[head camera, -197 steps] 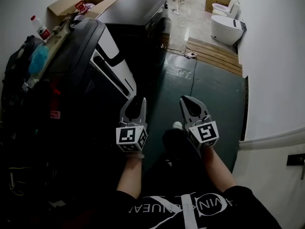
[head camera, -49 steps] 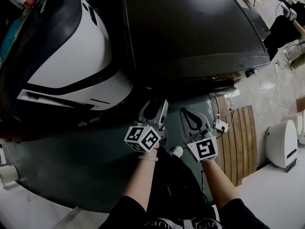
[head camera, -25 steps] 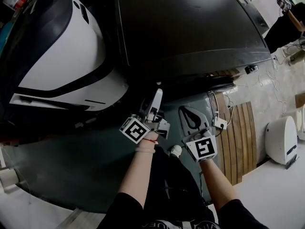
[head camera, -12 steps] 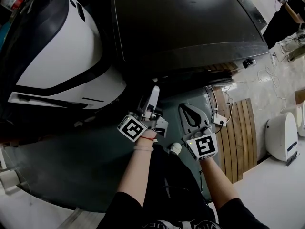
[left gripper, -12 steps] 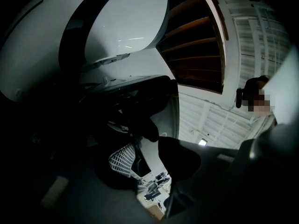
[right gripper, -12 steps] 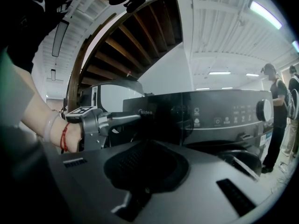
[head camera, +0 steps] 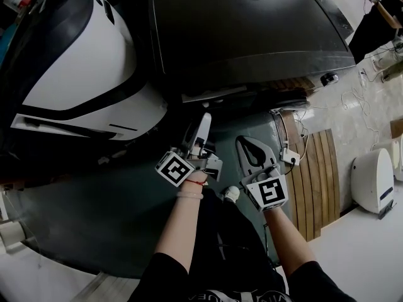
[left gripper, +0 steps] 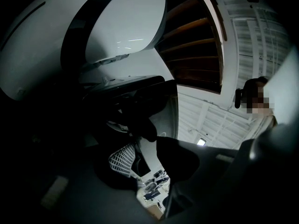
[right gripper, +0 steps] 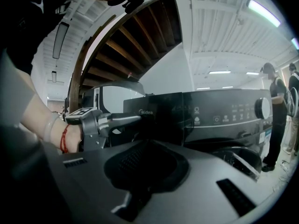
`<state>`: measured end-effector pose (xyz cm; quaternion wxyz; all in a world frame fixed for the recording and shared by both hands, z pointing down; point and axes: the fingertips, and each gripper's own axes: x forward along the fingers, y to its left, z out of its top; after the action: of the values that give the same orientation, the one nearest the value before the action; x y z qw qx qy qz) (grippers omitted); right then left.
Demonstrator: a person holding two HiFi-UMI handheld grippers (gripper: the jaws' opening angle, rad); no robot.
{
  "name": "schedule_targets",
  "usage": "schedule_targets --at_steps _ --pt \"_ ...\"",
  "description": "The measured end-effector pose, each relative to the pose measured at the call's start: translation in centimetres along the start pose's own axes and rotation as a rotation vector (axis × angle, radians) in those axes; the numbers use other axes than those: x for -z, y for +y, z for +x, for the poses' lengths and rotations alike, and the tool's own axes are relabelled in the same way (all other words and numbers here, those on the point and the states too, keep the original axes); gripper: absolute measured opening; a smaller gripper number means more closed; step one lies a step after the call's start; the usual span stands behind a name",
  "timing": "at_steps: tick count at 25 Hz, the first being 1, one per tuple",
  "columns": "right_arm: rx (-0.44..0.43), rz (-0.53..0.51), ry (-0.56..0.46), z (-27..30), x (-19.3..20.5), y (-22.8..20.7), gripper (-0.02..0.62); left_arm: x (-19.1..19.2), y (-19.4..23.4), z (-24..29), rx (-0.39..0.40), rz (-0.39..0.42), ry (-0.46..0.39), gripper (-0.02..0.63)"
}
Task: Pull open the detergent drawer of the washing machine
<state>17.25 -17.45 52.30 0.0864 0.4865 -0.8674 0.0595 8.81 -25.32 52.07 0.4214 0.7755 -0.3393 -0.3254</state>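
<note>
The left gripper [head camera: 204, 121] is rolled on its side, its 2 fingers reaching up to the front of the dark washing machine [head camera: 252, 30]. The detergent drawer [right gripper: 154, 116], a dark panel with a small brand mark, sits right at those fingertips, at the left end of the control panel [right gripper: 224, 118]. The fingers stand partly apart and have just been closing, with the drawer's dark lip between them, just beyond the checkered pad [left gripper: 122, 158]. Whether the pads press on the lip does not show.

The right gripper [head camera: 242, 142] hangs just right of the left fingers, near them but apart. Its 2 fingers are pressed together with nothing between them, short of the machine's front. Beyond its tips lie the control panel and a round dial [right gripper: 263, 108].

A white and black machine [head camera: 82, 74] stands left of the left fingers. Wooden boards [head camera: 318, 175] lie on the floor to the right of the right fingers.
</note>
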Motion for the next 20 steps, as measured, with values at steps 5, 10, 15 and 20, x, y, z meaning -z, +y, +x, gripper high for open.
schedule_targets --at_steps 5,10,15,20 --pt "-0.007 -0.003 -0.003 -0.5 0.2 0.3 0.014 0.3 -0.2 -0.6 -0.002 0.007 0.001 0.127" --pt "-0.006 0.023 -0.017 -1.1 0.4 0.5 0.014 0.7 -0.5 -1.0 0.001 0.017 0.001 0.123" --pt "-0.015 0.023 -0.022 -1.7 0.5 0.7 0.014 1.0 -0.7 -1.4 -0.005 0.015 0.002 0.123" --pt "-0.022 0.014 -0.019 -2.2 0.1 1.4 0.014 1.6 -1.3 -2.5 0.002 0.019 0.029 0.12"
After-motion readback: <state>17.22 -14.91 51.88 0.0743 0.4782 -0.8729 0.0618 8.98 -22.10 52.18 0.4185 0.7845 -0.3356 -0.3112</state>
